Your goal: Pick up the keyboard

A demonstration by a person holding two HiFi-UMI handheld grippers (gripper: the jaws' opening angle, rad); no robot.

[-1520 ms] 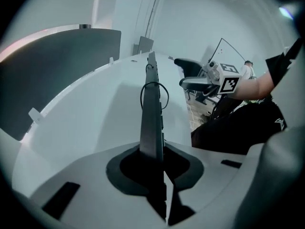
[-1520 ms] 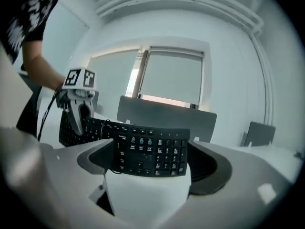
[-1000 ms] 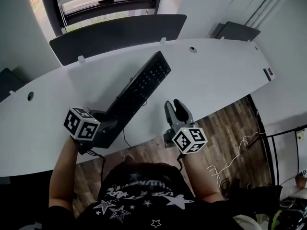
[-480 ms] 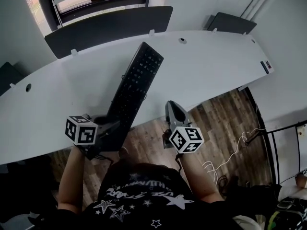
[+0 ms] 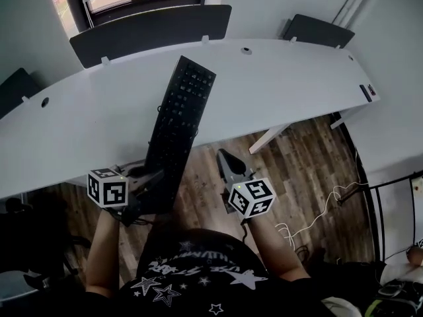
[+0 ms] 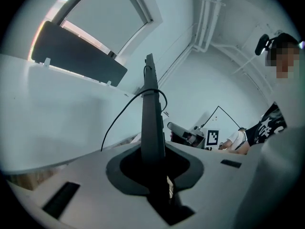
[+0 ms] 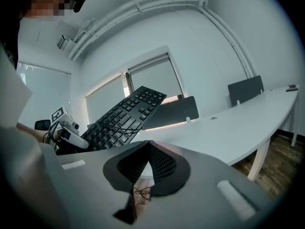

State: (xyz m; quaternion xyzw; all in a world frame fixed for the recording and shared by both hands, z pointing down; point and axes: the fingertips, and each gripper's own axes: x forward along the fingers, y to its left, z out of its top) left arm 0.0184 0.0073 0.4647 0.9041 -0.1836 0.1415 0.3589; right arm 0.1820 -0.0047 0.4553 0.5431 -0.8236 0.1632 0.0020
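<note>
- Left gripper, lower left of head view: clamped on near end of keyboard; thin edge fits between jaws.
- Keyboard: off desk, cantilevered toward upper centre; cable hangs.
- Right gripper, lower centre: jaws together, empty; judged spare.

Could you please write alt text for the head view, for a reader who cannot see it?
Seen from above, the left gripper holds a black keyboard by its near end, its far end reaching out above a white desk. The right gripper, shut and empty, hangs beside it over the wooden floor.
</note>
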